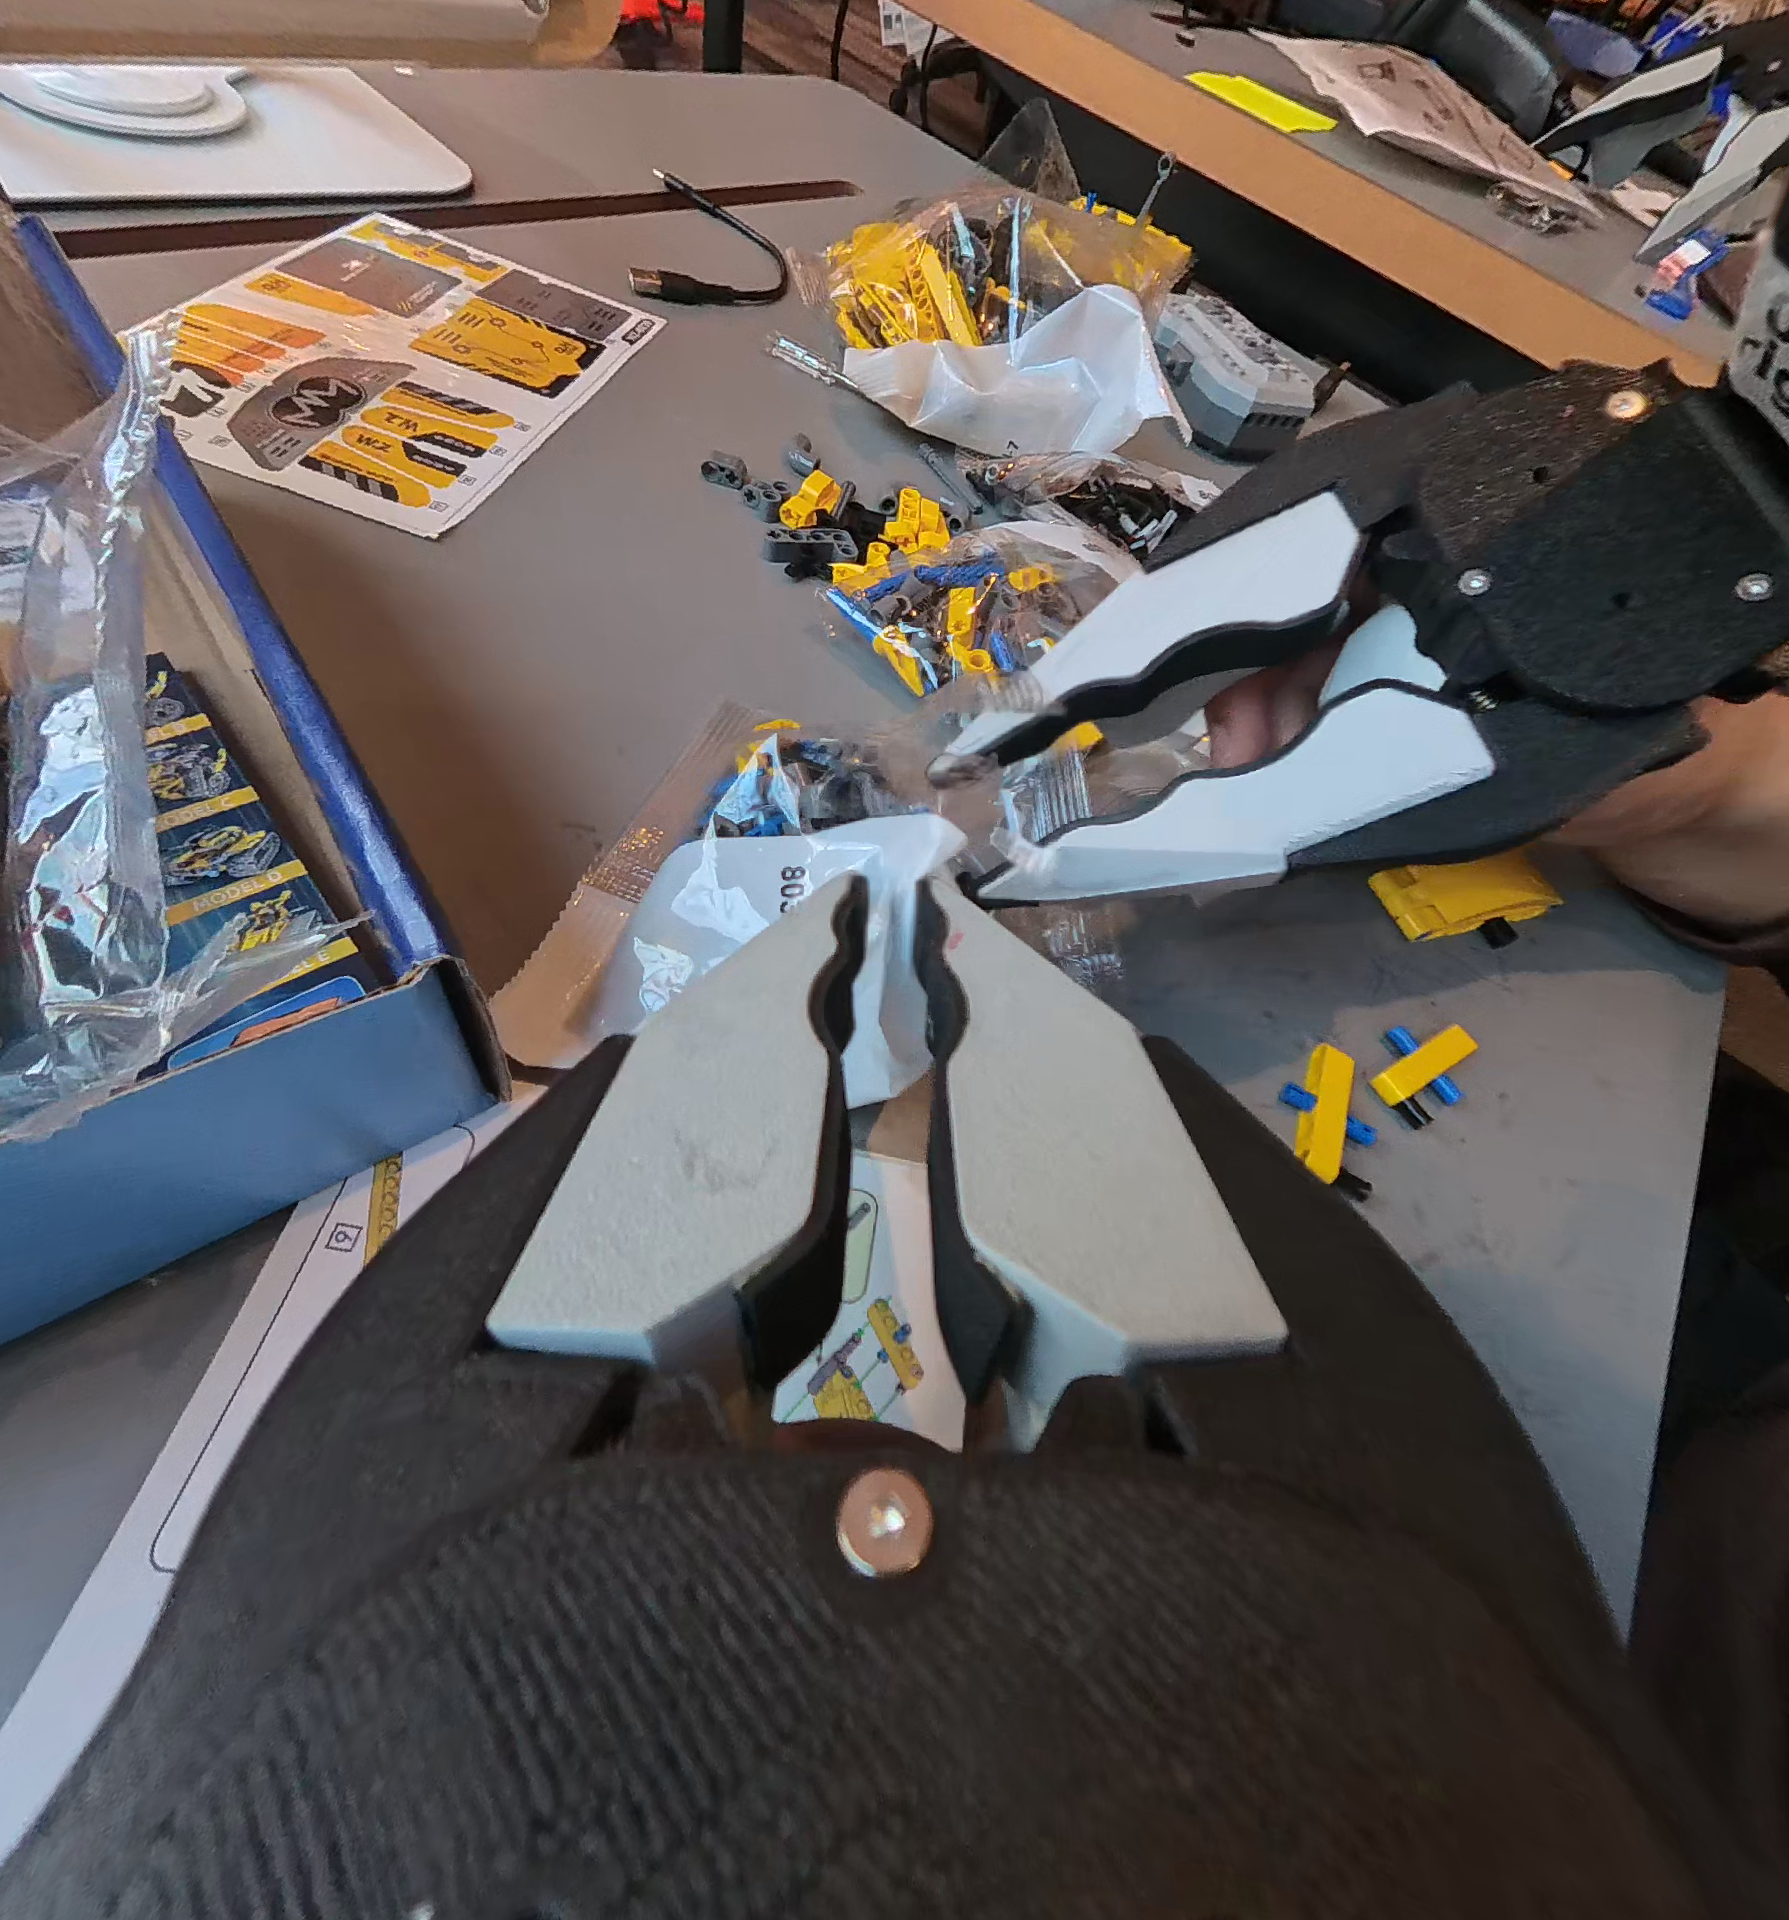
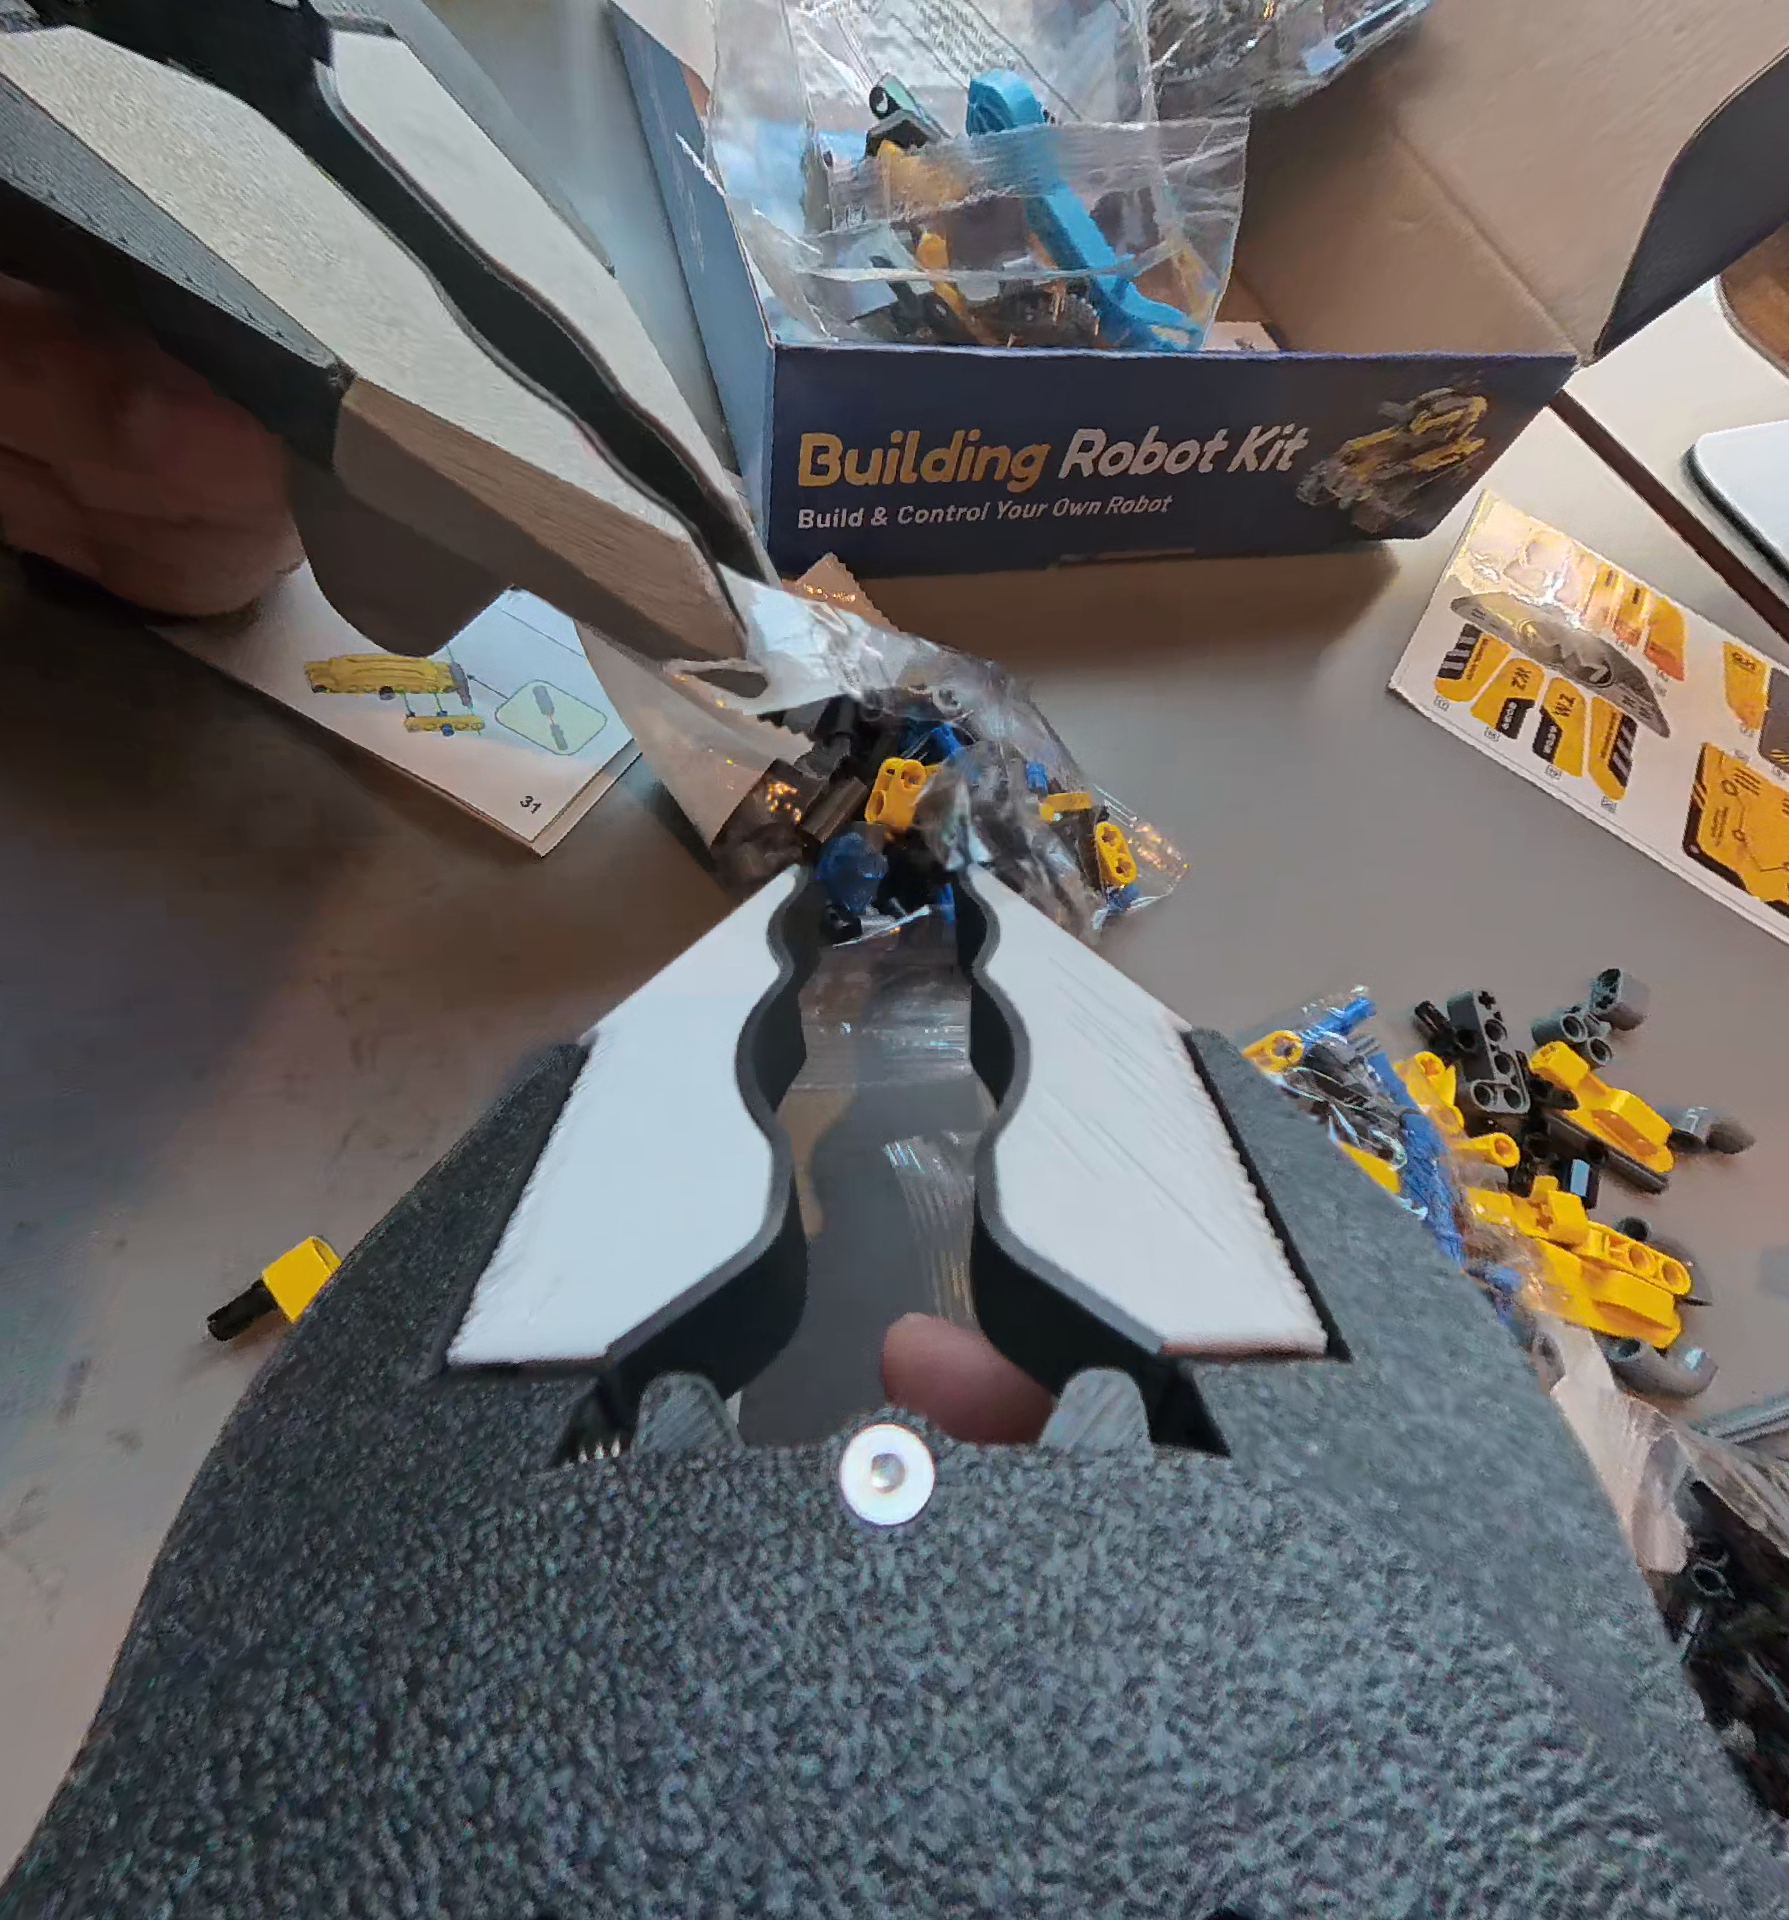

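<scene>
A small plastic bag (image 1: 755,831) of blue, black and yellow building pieces lies on the grey table. My left gripper (image 1: 892,899) is shut on the bag's white corner. The right wrist view shows it (image 2: 739,634) pinching that corner from the upper left. My right gripper (image 2: 885,894) is open, with its two fingers on either side of the bag's (image 2: 973,800) clear end. In the left wrist view it (image 1: 973,826) comes in from the right, jaws apart around the crinkled film. A person's hand holds each gripper.
An open blue cardboard box (image 1: 194,1195) with bagged parts stands to the left. A sticker sheet (image 1: 391,364), more bags (image 1: 994,312) and loose yellow and grey pieces (image 1: 848,520) lie beyond. An instruction booklet (image 2: 454,717) lies under the left gripper. Small yellow-blue assemblies (image 1: 1378,1091) lie at the right. Spacing between my two grippers at the tips: around 4 centimeters.
</scene>
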Action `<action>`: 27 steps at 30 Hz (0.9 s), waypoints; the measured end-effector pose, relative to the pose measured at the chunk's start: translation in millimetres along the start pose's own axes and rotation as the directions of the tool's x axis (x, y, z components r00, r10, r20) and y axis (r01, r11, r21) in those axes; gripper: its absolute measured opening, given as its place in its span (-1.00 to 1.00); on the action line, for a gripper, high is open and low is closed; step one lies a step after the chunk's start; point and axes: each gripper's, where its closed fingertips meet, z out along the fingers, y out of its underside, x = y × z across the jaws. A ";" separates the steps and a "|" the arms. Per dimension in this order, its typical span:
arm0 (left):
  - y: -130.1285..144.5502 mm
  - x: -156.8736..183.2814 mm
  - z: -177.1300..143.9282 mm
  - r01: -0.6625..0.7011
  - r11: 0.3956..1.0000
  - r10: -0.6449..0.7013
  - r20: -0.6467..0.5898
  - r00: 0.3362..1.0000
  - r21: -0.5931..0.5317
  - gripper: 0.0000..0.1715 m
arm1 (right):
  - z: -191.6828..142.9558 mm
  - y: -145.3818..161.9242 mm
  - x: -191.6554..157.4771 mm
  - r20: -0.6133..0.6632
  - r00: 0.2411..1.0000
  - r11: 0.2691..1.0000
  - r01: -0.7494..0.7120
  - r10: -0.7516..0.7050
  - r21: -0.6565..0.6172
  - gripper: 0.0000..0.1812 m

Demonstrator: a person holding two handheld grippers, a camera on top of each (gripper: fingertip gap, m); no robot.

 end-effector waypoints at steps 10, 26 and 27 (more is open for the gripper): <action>3.8 2.2 2.2 -0.037 0.999 0.038 0.015 0.999 -0.029 -0.61 | 0.1 -9.8 -3.5 -0.011 1.000 0.998 0.020 -0.020 0.052 -0.70; 5.7 14.3 2.8 -0.169 0.985 0.170 0.022 0.985 -0.035 -0.71 | -11.8 -23.2 8.8 -0.023 1.000 0.991 -0.002 0.005 0.133 -0.72; 4.4 12.8 1.9 -0.157 0.987 0.157 0.026 0.987 -0.026 -0.71 | -12.6 -22.8 11.3 -0.025 1.000 0.991 -0.010 0.014 0.134 -0.72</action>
